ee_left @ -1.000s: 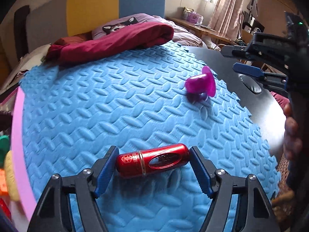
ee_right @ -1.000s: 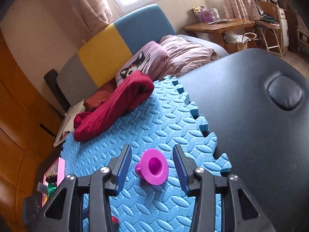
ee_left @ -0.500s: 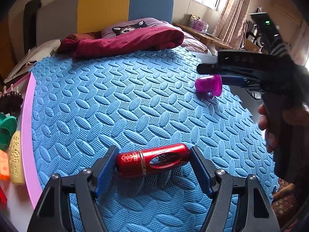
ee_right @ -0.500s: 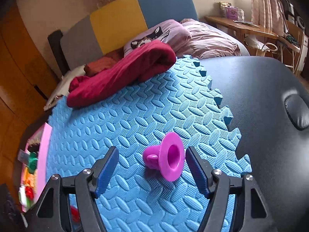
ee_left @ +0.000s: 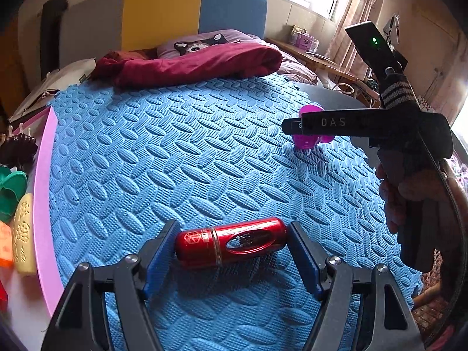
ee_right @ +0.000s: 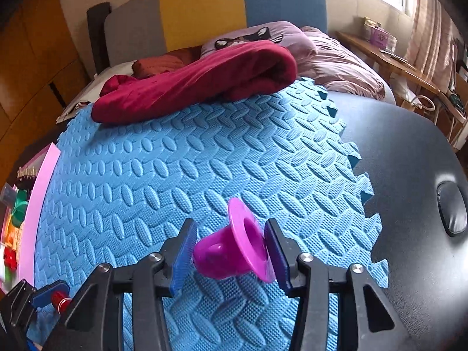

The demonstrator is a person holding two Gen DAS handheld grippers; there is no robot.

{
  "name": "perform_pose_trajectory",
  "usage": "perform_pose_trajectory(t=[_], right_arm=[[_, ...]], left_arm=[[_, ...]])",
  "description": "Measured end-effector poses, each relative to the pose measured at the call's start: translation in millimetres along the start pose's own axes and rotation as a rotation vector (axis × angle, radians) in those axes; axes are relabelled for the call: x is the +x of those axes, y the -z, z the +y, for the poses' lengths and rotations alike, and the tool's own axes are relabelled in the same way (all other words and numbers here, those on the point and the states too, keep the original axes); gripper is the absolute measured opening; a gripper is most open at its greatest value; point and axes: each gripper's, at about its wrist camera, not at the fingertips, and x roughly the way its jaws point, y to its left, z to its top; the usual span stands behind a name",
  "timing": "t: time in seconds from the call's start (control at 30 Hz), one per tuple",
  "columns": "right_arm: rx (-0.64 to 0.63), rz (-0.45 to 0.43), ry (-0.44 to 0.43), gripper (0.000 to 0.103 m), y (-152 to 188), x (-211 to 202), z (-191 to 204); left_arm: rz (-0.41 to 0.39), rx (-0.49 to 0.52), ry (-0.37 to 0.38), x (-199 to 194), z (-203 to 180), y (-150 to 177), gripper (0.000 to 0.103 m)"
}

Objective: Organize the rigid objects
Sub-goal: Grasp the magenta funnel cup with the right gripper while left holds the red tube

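A bed with a yellow and blue headboard (ee_right: 239, 3) stands at the back, with a red blanket (ee_right: 204, 79) lying on it. In front of it is a bumpy blue mat (ee_left: 175, 161) on a black table (ee_right: 409, 175). The left gripper (ee_left: 231, 251) is low over the near part of the mat. It grips a shiny red tube (ee_left: 231, 245) by its two ends, one blue pad on each end. The tube lies sideways between the pads. The right gripper (ee_right: 231, 248) is near the right edge of the mat, close to its zigzag teeth. A pink cup (ee_right: 234, 245) lies on its side on the mat between its fingers, with the wide rim turned to the right. The jaws have just been closing on the cup. The left pad touches the cup's bottom and the right pad touches the rim, so the gripper now clasps the cup. In the left wrist view a hand (ee_left: 409, 193) holds the right gripper's black handle. A pink tray (ee_left: 41, 204) sits along the left side of the mat with small toys in it.
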Motion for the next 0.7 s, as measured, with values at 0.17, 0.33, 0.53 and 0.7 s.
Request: perform_pose_trajectory(t=[0.17, 0.33, 0.53, 0.7], right_arm=[[-0.05, 0.007, -0.05, 0.044, 2.6, -0.3, 13.4], [-0.005, 0.041, -0.066, 0.034, 2.7, 4.8, 6.1], [0.013, 0.039, -0.042, 0.02, 3.4, 5.9, 0.8], [0.011, 0.034, -0.033, 0.017, 4.1, 6.1, 0.3]], left_arm=[[0.002, -0.004, -0.013, -3.0, 0.7, 2.5, 0.075], [0.004, -0.017, -0.012, -8.0, 3.5, 5.1, 0.074], [0.009, -0.044, 0.007, -15.4, 9.2, 10.5, 0.074], [0.009, -0.048, -0.001, -20.9, 11.2, 15.3, 0.074]])
